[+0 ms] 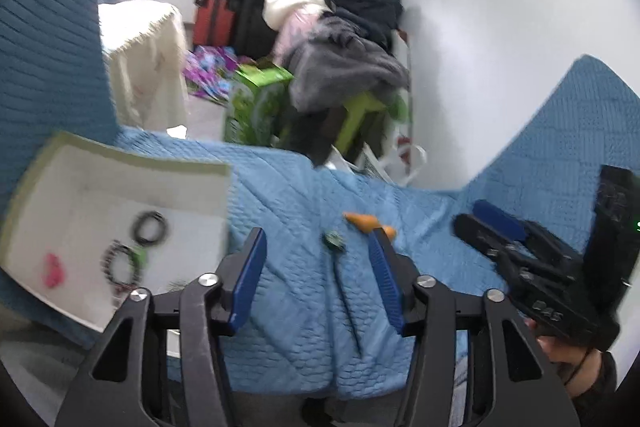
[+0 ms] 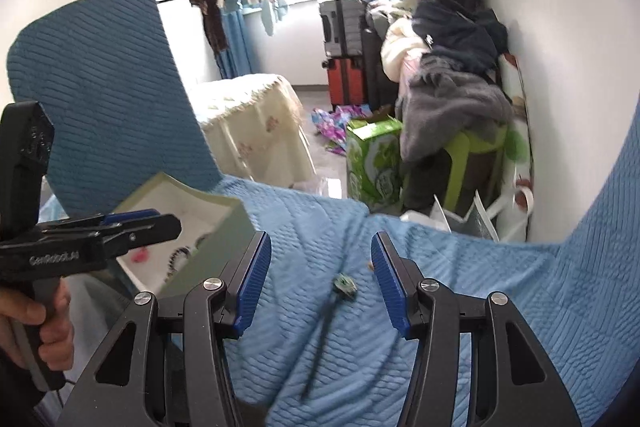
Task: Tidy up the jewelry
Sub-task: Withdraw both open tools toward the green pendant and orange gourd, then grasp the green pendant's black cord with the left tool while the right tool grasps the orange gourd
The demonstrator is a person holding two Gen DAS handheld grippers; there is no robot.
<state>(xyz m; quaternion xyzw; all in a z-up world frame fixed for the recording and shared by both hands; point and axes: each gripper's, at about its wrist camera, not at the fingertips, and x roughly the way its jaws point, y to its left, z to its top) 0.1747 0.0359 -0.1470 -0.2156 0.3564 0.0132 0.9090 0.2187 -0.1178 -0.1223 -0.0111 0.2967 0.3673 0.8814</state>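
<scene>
I am holding my left claw (image 1: 318,259) wide open over the light blue quilt (image 1: 288,195) on the bed, with nothing between its blue pads (image 1: 250,279). Lying on the quilt between the two fingers is a hair stick (image 1: 343,291): a thin dark rod with a small green ornament at its far end, blurred but plain enough. Just beyond my left claw's right finger an orange piece (image 1: 362,219) is resting on the quilt; part of it is hidden behind that fingertip, and I cannot tell what it is.

To the left I am seeing the tray (image 1: 120,163), pale inside with a greenish rim, sitting on the quilt. Inside it are lying a black ring-shaped bracelet (image 1: 150,227), a dark beaded bracelet (image 1: 120,263) with a green bit just beside it, and a pink item (image 1: 53,270) nearer the tray's left edge.

My right claw (image 2: 322,271) is also standing wide open and holding nothing, its fingers framing the same hair stick (image 2: 330,323) from above. In the left camera's view the right claw (image 1: 480,223) is hovering off to the right, apart from the stick. In the right camera's view my left claw (image 2: 152,221) is reaching across in front of the tray (image 2: 224,227).
</scene>
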